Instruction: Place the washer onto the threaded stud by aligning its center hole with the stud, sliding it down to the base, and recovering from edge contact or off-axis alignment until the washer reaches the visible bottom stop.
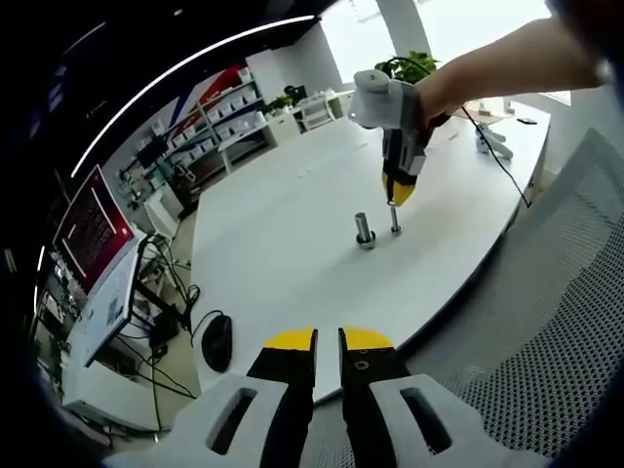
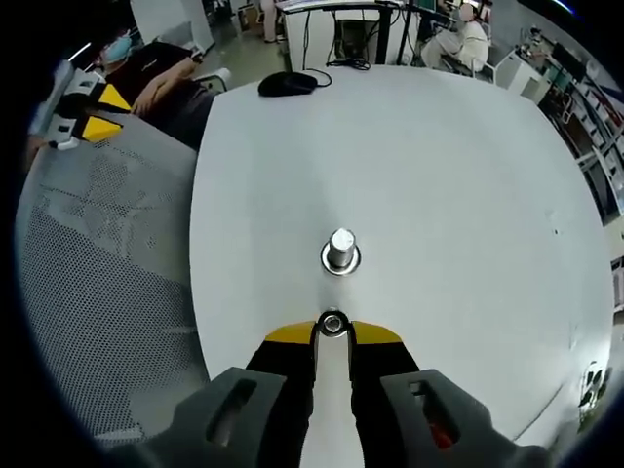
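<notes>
The washer (image 2: 332,324) is pinched between the yellow tips of your right gripper (image 2: 332,331), lying about flat with its hole showing from above. It is small, round and metallic, with a dark centre hole and a bright rim. In the left gripper view, the right gripper (image 1: 395,195) hangs above the white worktop (image 1: 292,224), just beside the threaded stud (image 1: 364,229); a thin upright piece shows under its tips there, too small to make out.

So the washer is picked up and carried near, but not yet on the stud. In the right gripper view the stud (image 2: 340,250) stands upright on the worktop (image 2: 439,175) on a round base flange, apart from the washer and ahead of it. My judgement: you have yet to centre the hole over the stud top, lower it, and slide it down to the flange.

Your left gripper (image 1: 328,341) sits back at the worktop edge, its jaws nearly closed with a thin gap, holding nothing.
</notes>
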`<state>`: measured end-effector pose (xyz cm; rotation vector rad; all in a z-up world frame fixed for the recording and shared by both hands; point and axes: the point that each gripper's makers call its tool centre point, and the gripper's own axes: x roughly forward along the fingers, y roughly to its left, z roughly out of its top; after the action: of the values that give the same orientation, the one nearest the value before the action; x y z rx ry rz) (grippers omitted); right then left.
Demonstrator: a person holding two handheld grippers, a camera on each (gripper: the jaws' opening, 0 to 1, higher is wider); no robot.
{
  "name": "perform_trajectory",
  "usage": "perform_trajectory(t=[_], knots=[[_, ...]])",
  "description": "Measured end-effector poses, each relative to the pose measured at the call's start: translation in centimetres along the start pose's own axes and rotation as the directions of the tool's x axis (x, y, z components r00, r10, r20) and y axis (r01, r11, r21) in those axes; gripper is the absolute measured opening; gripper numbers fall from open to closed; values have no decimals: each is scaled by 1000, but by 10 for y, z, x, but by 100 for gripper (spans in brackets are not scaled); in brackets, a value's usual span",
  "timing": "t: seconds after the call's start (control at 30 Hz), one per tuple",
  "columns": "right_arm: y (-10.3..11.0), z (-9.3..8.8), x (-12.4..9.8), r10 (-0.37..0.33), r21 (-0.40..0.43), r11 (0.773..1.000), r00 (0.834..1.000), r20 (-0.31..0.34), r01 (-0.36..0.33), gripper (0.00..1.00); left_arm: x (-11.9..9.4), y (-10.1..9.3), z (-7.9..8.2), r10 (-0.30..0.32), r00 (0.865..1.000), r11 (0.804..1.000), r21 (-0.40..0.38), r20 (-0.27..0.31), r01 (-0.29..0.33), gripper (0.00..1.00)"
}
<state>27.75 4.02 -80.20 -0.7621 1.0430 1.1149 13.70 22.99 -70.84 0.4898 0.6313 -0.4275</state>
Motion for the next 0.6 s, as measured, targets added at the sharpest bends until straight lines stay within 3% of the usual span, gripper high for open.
perform_trajectory(t=[0.6], knots=[[0, -2, 4, 5, 3, 1000, 1000, -8, -5, 14, 0, 0, 0, -1, 1000, 1000, 0, 0, 1, 6]])
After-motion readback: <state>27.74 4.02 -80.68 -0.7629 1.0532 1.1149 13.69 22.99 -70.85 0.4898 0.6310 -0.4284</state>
